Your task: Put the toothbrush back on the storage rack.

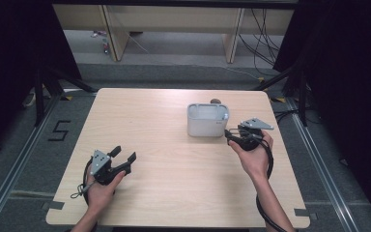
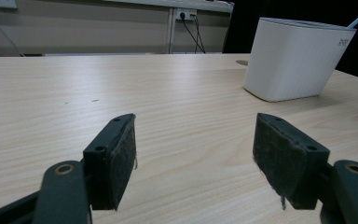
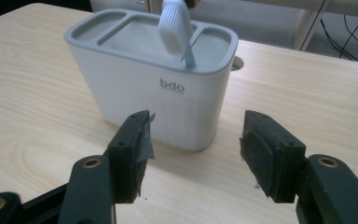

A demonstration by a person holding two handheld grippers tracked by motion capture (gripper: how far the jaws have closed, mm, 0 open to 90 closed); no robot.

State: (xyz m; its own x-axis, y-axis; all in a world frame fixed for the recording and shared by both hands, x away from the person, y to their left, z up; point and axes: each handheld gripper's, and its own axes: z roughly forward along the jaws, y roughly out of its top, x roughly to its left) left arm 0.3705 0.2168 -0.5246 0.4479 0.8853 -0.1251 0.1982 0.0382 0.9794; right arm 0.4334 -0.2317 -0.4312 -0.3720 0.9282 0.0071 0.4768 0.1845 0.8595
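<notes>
A white toothbrush holder (image 1: 206, 123) with a grey compartmented top stands on the right half of the wooden table (image 1: 164, 169). A toothbrush (image 3: 175, 28) with a white head and light blue handle stands head-up in its right end compartment. My right gripper (image 1: 231, 136) sits just to the right of the holder, open, with nothing between its fingers; in the right gripper view the holder (image 3: 154, 93) lies close ahead of my right gripper (image 3: 196, 149). My left gripper (image 1: 124, 154) rests open and empty near the front left, and in the left gripper view the holder (image 2: 293, 60) shows far right.
A small round hole (image 1: 215, 101) lies in the tabletop just behind the holder. Beyond the table's far edge are a grey floor, wooden furniture legs (image 1: 111, 34) and loose cables (image 1: 263, 43). Dark curtains flank both sides.
</notes>
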